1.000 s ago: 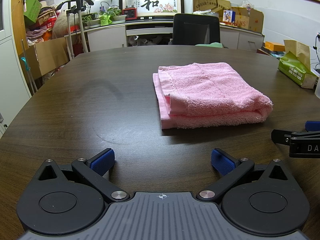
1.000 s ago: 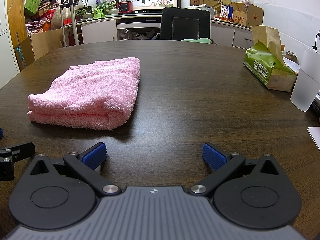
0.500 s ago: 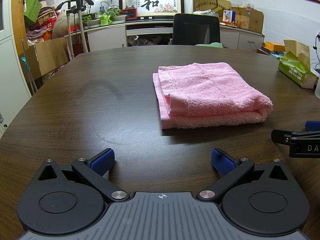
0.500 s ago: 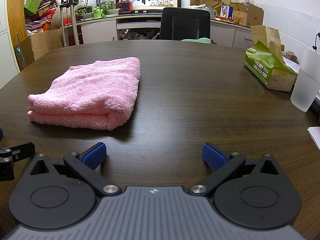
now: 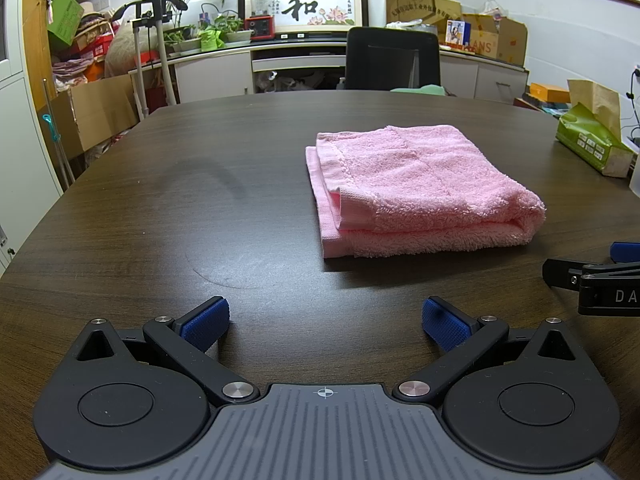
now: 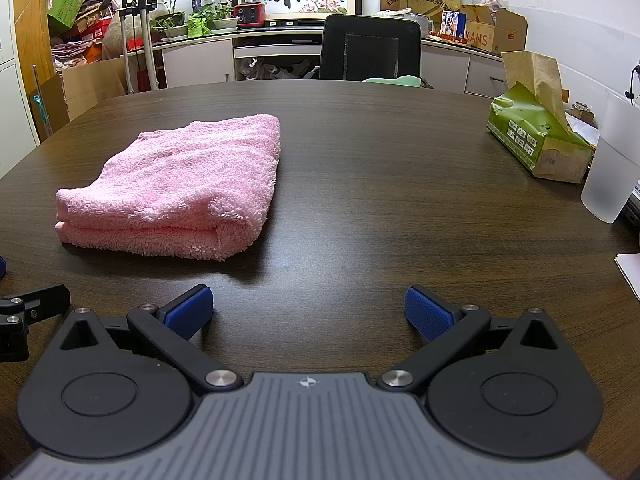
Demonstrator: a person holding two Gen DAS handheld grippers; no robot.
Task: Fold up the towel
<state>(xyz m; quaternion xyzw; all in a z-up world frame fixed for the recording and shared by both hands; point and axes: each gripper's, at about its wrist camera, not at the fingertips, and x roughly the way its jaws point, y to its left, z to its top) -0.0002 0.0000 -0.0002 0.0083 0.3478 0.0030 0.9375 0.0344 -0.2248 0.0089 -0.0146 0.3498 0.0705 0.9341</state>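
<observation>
A pink towel (image 5: pixel 416 190) lies folded into a thick rectangle on the dark wooden table (image 5: pixel 200 208). In the right wrist view the same towel (image 6: pixel 180 188) sits ahead and to the left. My left gripper (image 5: pixel 325 322) rests low near the table's front edge, open, with nothing between its blue pads. My right gripper (image 6: pixel 308 312) is likewise open and holds nothing. Both stand short of the towel, apart from it. Part of the right gripper (image 5: pixel 600 280) shows at the right edge of the left wrist view.
A green tissue pack (image 6: pixel 536 136) and a frosted plastic cup (image 6: pixel 612 168) stand at the table's right side, with white paper (image 6: pixel 630 272) at the right edge. A black office chair (image 6: pixel 370 46) is behind the far edge. Cabinets and boxes line the walls.
</observation>
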